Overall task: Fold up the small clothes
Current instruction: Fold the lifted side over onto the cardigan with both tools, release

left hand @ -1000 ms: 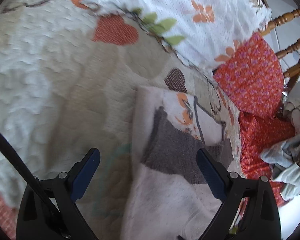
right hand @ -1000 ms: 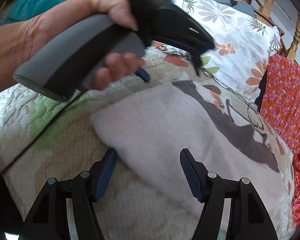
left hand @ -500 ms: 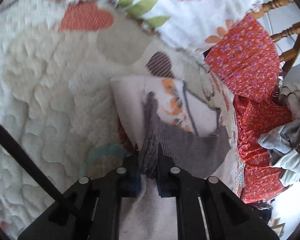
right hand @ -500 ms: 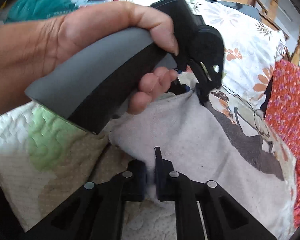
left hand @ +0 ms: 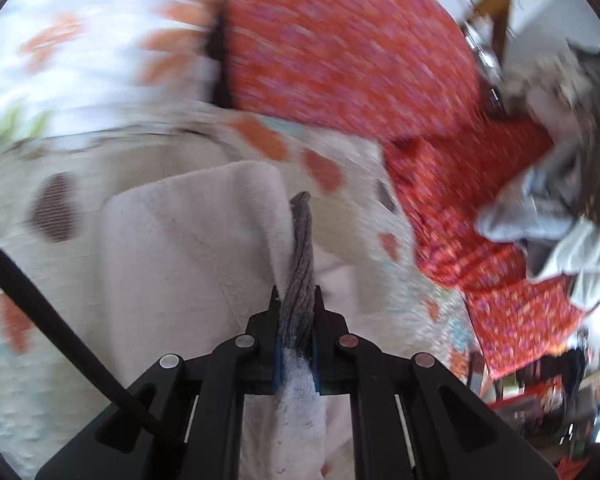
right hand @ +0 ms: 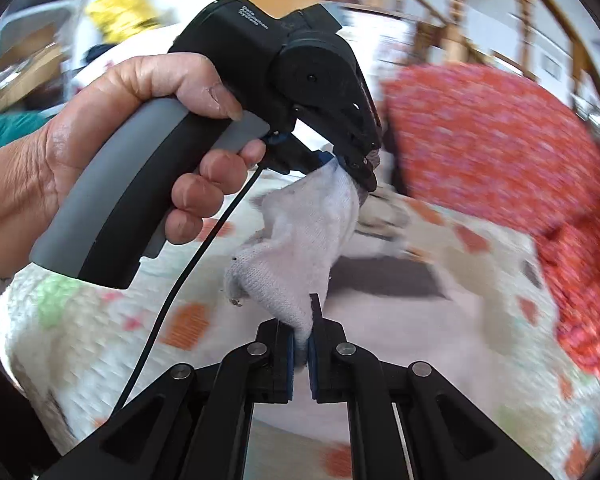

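While lifted by two pinched edges, the small garment [right hand: 300, 236] is held above the quilted bed [right hand: 480, 320].
Each hand-held gripper, left [left hand: 296, 300] and right [right hand: 302, 320], is pressed onto only a thin bite of cloth at lower centre; a hurried swing could pull an edge free or leave the fold crooked.

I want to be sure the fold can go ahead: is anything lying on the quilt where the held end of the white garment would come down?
Nothing visible. Both the left gripper and the right gripper are shut on the white garment, and the quilt beyond it looks bare, though the picture is blurred.
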Demonstrator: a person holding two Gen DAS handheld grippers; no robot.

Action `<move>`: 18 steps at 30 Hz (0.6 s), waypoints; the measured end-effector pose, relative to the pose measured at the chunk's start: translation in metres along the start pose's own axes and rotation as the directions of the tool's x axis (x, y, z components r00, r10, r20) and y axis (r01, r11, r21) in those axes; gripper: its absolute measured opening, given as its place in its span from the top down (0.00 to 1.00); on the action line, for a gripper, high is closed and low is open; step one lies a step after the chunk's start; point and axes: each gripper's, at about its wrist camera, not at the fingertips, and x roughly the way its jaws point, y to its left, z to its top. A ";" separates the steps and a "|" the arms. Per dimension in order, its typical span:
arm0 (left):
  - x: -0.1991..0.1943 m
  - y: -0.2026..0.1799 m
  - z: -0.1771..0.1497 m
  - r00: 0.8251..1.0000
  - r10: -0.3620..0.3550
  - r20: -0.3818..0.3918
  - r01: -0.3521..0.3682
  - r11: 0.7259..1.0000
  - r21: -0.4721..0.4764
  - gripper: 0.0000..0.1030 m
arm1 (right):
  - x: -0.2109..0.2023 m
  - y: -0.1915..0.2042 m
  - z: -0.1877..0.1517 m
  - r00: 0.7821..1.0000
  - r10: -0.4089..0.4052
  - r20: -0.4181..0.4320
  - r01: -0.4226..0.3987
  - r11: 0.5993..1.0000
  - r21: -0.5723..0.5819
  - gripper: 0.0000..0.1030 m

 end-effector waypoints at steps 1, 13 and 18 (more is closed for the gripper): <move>0.021 -0.020 -0.001 1.000 -0.004 -0.028 0.005 1.000 0.027 0.91 | -0.004 -0.021 -0.006 1.000 -0.026 -0.016 0.027 0.999 0.032 0.95; 0.065 -0.061 -0.025 0.998 0.050 -0.045 -0.051 0.999 -0.004 0.50 | 0.026 -0.179 -0.087 0.959 0.116 -0.258 0.048 0.831 0.554 0.76; 0.002 -0.029 -0.065 0.989 0.134 0.057 -0.132 0.990 -0.040 0.32 | 0.019 -0.179 -0.084 0.965 0.075 -0.251 0.078 0.833 0.548 0.64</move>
